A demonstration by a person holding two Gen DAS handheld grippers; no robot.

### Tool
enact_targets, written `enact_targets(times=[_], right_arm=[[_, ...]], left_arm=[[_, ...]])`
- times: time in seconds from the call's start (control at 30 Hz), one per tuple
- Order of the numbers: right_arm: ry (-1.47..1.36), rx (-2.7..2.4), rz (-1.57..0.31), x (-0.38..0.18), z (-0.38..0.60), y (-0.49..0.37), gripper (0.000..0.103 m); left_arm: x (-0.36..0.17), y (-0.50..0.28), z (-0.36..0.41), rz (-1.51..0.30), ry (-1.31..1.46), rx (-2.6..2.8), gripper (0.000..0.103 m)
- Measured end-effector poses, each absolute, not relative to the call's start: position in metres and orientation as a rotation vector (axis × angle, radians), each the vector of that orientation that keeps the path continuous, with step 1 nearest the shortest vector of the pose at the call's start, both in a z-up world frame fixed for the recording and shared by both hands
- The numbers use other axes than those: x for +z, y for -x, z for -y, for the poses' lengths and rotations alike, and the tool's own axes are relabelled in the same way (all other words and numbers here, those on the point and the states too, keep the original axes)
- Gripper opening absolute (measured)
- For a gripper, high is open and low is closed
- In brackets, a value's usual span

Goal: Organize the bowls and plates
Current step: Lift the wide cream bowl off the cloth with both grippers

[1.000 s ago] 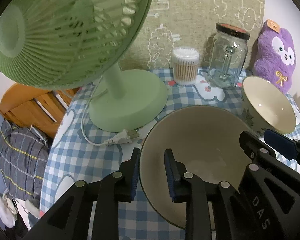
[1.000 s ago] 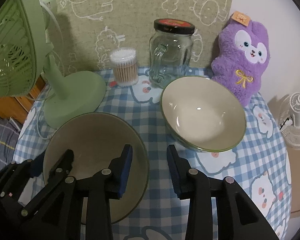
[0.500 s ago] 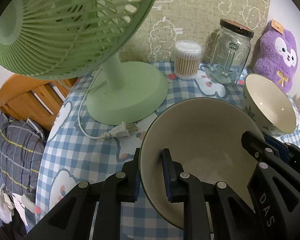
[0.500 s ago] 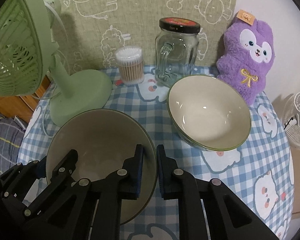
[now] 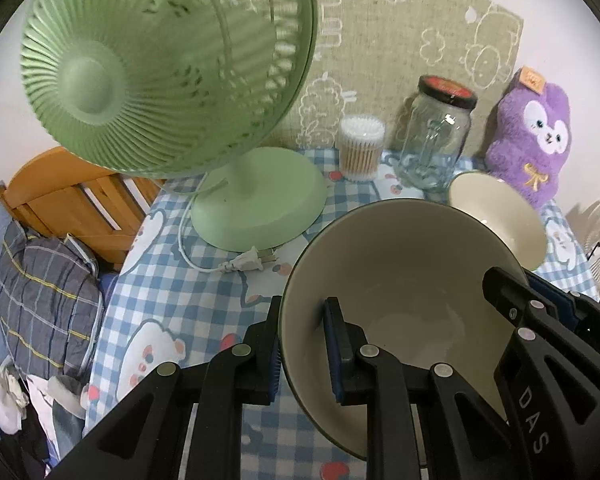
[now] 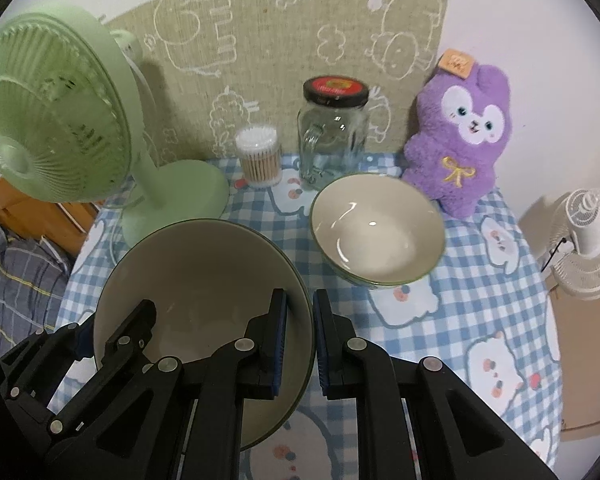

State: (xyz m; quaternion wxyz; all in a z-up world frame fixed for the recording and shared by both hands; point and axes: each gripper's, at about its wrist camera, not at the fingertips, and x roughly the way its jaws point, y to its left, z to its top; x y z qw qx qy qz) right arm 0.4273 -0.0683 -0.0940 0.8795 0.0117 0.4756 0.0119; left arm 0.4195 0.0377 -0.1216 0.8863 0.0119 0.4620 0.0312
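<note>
Both pairs of fingers pinch opposite rims of the large bowl: the left gripper its left rim, the right gripper its right. It hangs tilted above the checked tablecloth, near the green fan. The small bowl sits farther right.

black tool w/ blue pads, silver screws.

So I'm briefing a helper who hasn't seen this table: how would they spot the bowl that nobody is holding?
Start at the purple plush rabbit at the back of the blue checked tablecloth. Just in front of it, beside the clear glass jar, rests a cream ceramic bowl with a green rim. Its twin is clamped by black grippers; this one sits untouched.
</note>
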Motion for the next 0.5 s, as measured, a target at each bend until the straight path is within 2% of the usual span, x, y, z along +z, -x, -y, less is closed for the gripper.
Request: enact_targets(times=[0.5], right_arm=[[-0.039,0.037,-0.912,-0.02,0.093,-0.367,0.016]], left_arm=[[-0.051,-0.362,-0.015,-0.876,-0.01,0.082,0.017]])
